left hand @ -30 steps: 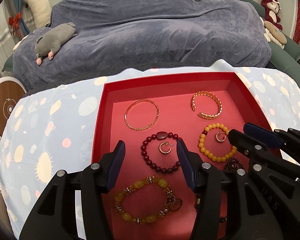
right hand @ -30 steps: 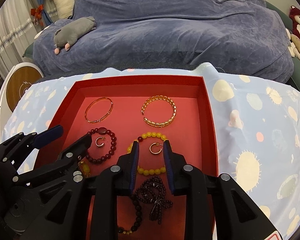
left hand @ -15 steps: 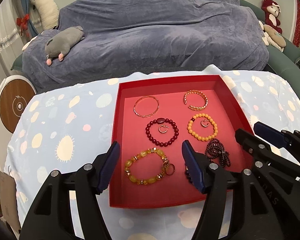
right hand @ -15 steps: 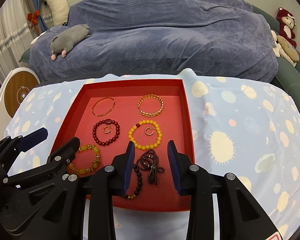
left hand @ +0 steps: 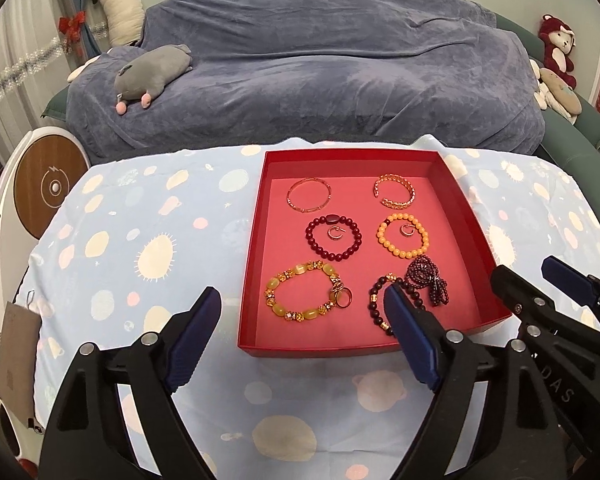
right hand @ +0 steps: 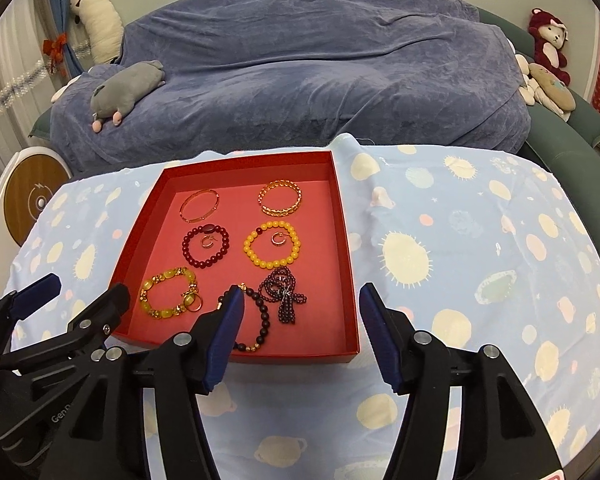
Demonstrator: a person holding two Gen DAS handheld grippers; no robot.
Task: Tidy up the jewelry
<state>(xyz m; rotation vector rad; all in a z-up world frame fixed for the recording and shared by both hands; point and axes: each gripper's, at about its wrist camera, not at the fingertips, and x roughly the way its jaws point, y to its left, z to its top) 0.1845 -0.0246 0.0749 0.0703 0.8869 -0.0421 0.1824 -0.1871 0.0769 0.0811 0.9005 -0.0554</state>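
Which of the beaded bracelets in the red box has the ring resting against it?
The yellow-green bracelet at the near left of the red box; a ring touches its right side.

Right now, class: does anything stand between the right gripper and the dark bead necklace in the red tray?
Only the tray's near wall. The right gripper, open, hovers at it; the dark bead necklace lies just beyond, uncovered.
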